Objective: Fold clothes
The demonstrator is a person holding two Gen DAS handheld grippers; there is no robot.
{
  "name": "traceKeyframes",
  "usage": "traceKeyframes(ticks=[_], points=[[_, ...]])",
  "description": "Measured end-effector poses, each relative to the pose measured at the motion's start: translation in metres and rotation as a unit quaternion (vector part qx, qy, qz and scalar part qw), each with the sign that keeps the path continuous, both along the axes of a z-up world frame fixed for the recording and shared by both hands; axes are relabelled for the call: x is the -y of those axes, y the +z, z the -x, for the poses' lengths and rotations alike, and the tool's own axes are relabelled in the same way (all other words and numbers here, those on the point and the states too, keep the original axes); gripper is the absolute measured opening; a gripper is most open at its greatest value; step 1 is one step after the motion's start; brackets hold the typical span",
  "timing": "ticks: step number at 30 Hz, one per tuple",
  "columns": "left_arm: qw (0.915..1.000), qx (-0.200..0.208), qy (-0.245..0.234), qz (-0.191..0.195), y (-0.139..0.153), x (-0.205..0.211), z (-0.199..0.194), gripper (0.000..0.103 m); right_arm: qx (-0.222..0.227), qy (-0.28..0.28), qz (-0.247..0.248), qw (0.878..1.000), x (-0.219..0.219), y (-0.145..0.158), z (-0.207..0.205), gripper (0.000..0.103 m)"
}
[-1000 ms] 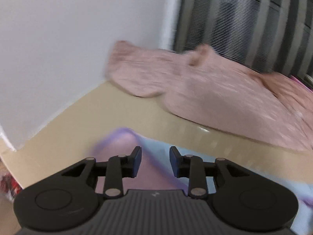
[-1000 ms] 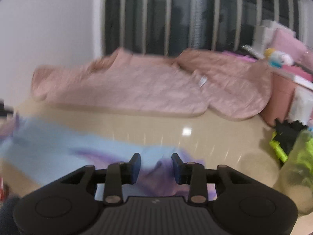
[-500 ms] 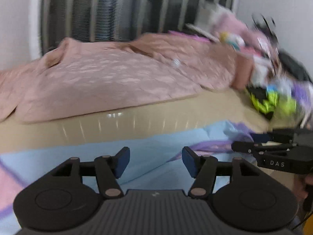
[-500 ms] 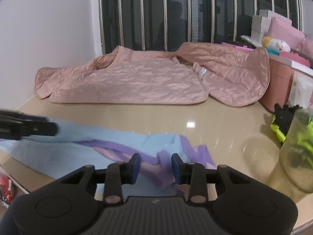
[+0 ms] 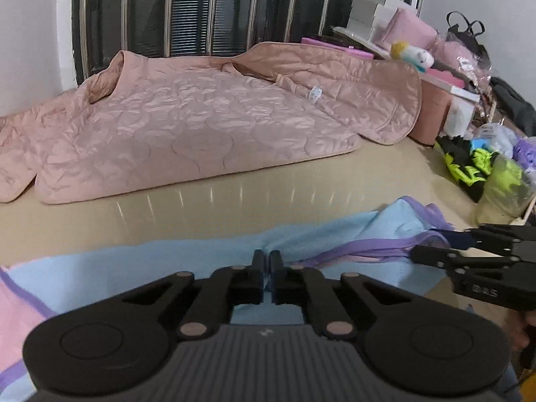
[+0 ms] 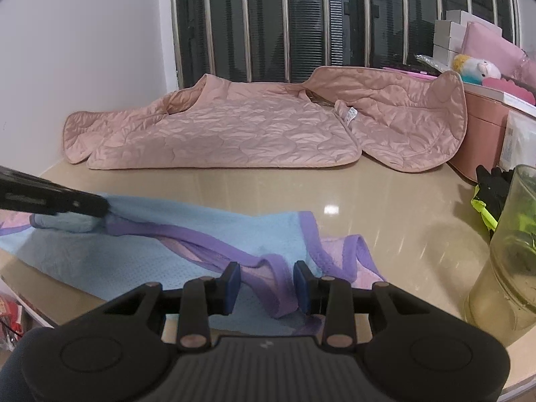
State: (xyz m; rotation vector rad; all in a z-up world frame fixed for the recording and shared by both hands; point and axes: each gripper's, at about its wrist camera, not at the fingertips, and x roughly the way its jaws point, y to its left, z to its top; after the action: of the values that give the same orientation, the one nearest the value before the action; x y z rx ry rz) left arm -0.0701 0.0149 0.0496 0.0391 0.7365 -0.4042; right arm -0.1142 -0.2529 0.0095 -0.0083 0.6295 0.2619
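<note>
Left gripper (image 5: 267,269) jaws now pinch the blue garment (image 5: 160,261) — right gripper (image 6: 267,283) jaws gape.

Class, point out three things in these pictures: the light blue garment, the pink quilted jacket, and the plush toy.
light blue garment (image 6: 140,231): right wrist view, its blue mesh body.
pink quilted jacket (image 5: 187,134): left wrist view, its front panel.
plush toy (image 6: 475,67): right wrist view, its head.

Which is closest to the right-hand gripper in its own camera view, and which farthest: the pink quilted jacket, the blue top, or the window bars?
1. Blue top: between the right gripper's open fingers.
2. Pink quilted jacket: across the table.
3. Window bars: behind the jacket.
</note>
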Motion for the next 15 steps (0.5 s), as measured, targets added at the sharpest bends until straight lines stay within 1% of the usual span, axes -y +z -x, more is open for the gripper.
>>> traceKeyframes(ticks=[2,4,5,6,7,8,9,10,12,14,15], points=[[1.0000,-0.006,-0.004,0.001,0.001,-0.001,0.007,0.003,-0.001,0.000,-0.002,1.000,0.001,0.000,0.000,0.034],[0.9996,-0.016,-0.004,-0.024,-0.008,0.002,0.009,0.009,-0.003,0.000,-0.004,1.000,0.002,0.002,0.001,0.034],[0.9991,-0.020,0.000,-0.039,-0.013,0.004,0.010,0.020,-0.001,-0.001,-0.008,1.000,0.004,0.005,0.003,0.034],[0.9986,-0.023,0.003,-0.048,-0.017,0.005,0.011,0.034,0.006,-0.006,-0.015,1.000,0.007,0.010,0.006,0.037],[0.9992,-0.021,0.001,-0.034,-0.017,0.003,0.012,0.041,0.013,-0.012,-0.022,1.000,0.011,0.014,0.008,0.040],[0.9996,-0.020,-0.001,-0.020,-0.017,0.001,0.013,0.050,0.021,-0.018,-0.029,0.999,0.015,0.019,0.011,0.046],[0.9998,-0.018,-0.004,-0.005,-0.017,-0.001,0.015,0.054,0.028,-0.024,-0.037,0.999,0.019,0.024,0.013,0.047],[0.9998,-0.017,-0.005,0.008,-0.017,-0.002,0.016,0.054,0.030,-0.032,-0.041,0.998,0.023,0.027,0.010,0.047],[0.9998,-0.017,0.000,0.014,-0.018,-0.003,0.016,0.054,0.025,-0.050,-0.045,0.997,0.029,0.031,-0.003,0.047],[0.9998,-0.016,0.007,0.012,-0.019,-0.003,0.016,0.054,0.002,-0.053,-0.050,0.997,0.029,0.027,-0.024,0.046],[0.9998,-0.014,0.009,0.013,-0.019,-0.003,0.016,0.054,-0.013,-0.052,-0.053,0.997,0.028,0.022,-0.035,0.041]])
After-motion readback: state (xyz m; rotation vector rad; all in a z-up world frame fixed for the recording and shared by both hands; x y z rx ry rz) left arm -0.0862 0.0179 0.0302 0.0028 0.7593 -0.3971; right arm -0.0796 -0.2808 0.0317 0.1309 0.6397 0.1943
